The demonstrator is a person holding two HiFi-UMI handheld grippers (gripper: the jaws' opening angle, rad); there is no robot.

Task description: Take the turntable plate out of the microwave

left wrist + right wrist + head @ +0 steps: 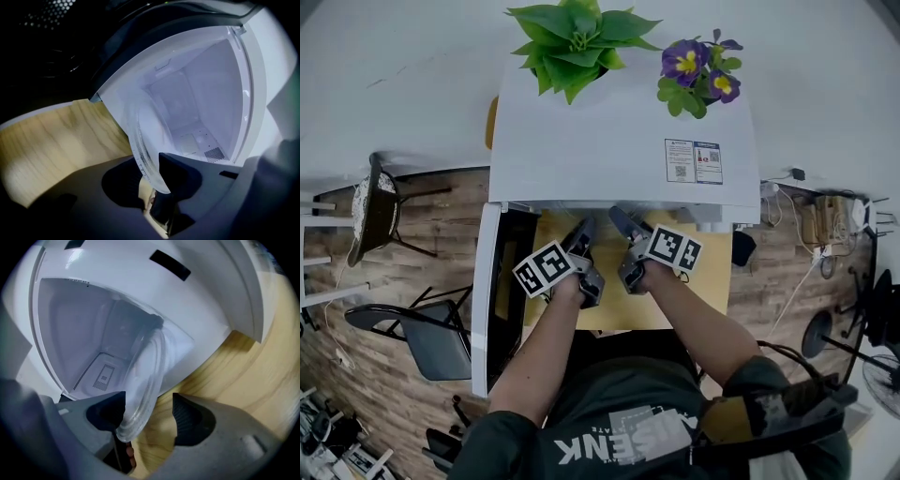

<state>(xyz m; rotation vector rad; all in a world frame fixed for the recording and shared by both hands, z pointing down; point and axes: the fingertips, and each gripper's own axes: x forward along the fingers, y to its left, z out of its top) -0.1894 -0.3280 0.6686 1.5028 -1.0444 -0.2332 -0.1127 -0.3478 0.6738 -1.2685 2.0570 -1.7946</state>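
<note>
The white microwave stands on a wooden table with its door swung open to the left. Both grippers reach into the cavity mouth; the head view does not show the plate. In the left gripper view the clear glass turntable plate stands tilted on edge, its rim pinched between the pads of my left gripper. In the right gripper view the same plate has its rim against the left pad of my right gripper, with bare wood showing before the right pad.
A green plant and a purple-flowered plant sit on top of the microwave. A dark chair stands at the left beside the open door, another chair further back. Cables and plugs lie at the right.
</note>
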